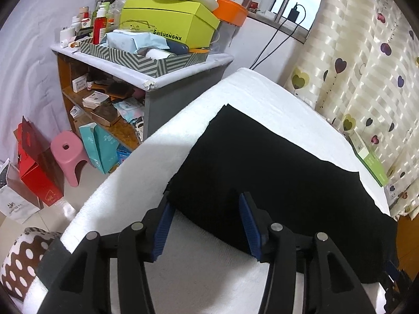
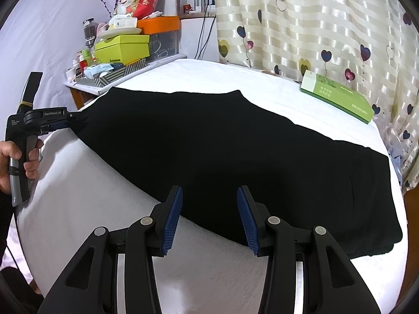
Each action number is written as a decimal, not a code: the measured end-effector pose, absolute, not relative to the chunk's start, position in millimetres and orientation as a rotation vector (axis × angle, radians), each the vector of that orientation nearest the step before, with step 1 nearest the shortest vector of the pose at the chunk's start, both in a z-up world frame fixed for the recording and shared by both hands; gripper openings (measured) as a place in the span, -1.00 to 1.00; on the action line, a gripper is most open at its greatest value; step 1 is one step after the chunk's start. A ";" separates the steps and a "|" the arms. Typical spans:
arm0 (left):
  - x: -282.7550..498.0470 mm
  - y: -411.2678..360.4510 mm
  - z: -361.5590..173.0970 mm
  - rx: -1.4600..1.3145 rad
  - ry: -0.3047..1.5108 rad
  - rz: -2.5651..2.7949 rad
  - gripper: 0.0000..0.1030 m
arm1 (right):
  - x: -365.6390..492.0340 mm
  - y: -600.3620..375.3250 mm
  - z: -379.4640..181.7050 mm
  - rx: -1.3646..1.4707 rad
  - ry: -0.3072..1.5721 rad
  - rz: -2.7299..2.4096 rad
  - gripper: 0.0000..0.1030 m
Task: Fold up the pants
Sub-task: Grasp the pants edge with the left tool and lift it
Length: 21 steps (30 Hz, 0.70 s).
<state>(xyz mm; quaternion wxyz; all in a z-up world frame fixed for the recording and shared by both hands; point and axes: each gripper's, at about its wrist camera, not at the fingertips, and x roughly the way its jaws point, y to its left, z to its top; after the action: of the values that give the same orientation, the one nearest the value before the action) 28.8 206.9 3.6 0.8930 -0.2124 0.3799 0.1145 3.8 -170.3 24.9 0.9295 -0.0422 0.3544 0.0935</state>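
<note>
Black pants [image 2: 209, 136] lie flat across the white bed [image 2: 91, 183], running from far left to near right. My right gripper [image 2: 209, 193] is open, its blue pads [image 2: 172, 217] straddling the pants' near long edge around the middle. My left gripper [image 1: 205, 198] is also open, with the pants' [image 1: 275, 162] near-left corner between its fingers. In the right wrist view, a hand holds the left gripper [image 2: 76, 119] with its tips at the pants' left end, by the bed's [image 1: 131, 178] edge.
A flat green box [image 2: 337, 96] lies on the bed by the heart-print curtain [image 2: 314, 26]. A cluttered shelf unit [image 1: 146, 60] stands off the bed's far left corner. On the floor are a pink stool [image 1: 69, 154], red bags [image 1: 36, 167] and a polka-dot cushion [image 1: 21, 261].
</note>
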 end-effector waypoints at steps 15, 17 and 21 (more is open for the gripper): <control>34.6 198.6 19.0 -0.452 0.763 0.236 -0.85 | -0.7 -183.3 27.7 -0.042 0.709 0.178 -0.13; 33.4 195.3 29.0 -0.460 0.739 0.204 -0.85 | -0.3 -187.4 27.2 -0.029 0.712 0.168 -0.13; 34.8 178.1 53.3 -0.444 0.696 0.106 -0.85 | -0.1 -194.5 25.6 0.002 0.717 0.153 -0.13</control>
<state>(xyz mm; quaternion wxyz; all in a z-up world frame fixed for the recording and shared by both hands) 34.8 178.1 53.3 0.9147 -0.2156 0.3380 0.0515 -0.1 -194.5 25.6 0.9336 0.0011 0.3504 0.0748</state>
